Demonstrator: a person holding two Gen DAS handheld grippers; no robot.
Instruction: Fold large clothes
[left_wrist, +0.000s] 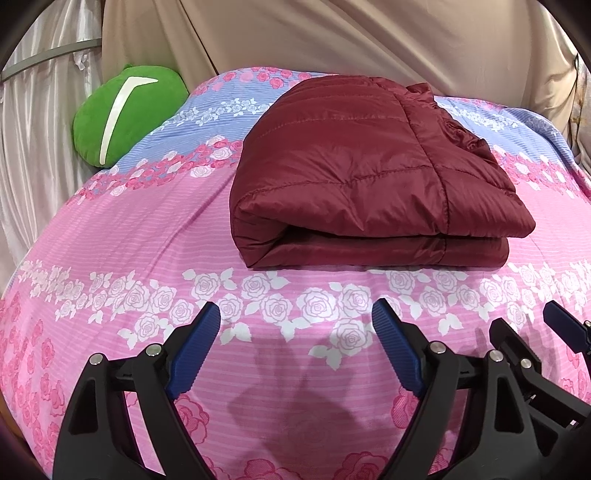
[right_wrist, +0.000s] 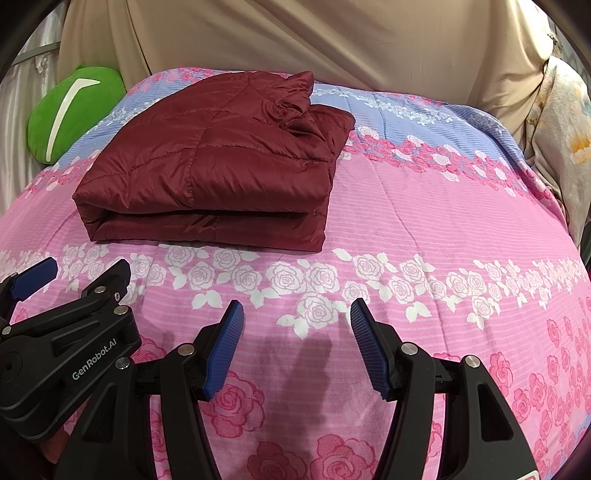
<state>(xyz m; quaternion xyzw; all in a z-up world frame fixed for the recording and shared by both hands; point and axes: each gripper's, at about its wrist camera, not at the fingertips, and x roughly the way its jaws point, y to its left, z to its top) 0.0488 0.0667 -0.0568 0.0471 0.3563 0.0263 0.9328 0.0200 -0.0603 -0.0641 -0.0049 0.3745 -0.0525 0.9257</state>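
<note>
A: How does the jacket look?

B: It is dark red, shiny and quilted, with stitched lines across it. It is folded into a thick, nearly square packet of several layers. The rounded fold faces the cameras, and the layers show as a seam along that front side. At the far right corner the gathered cloth, maybe a collar or cuff, is bunched and wrinkled.

A: Where does it lie?

B: It lies flat on the bed cover, which is pink and blue with white and pink roses. It sits toward the far half of the bed, well apart from both tools.

A: How many things are there?

B: One jacket, one bed cover, one green cushion with a white curved stripe at the far left, and a beige curtain behind the bed. There are two tools.

A: Which way does the jacket point?

B: Its long axis goes from the near side of the bed to the far side, turned a little to the right in the left view. The bunched end points away, toward the curtain.

A: And the tools?

B: The left gripper stands released, its blue pads wide apart, nothing between them. The right gripper is also released and empty, a little less wide. Both hang above the cover, side by side.
</note>
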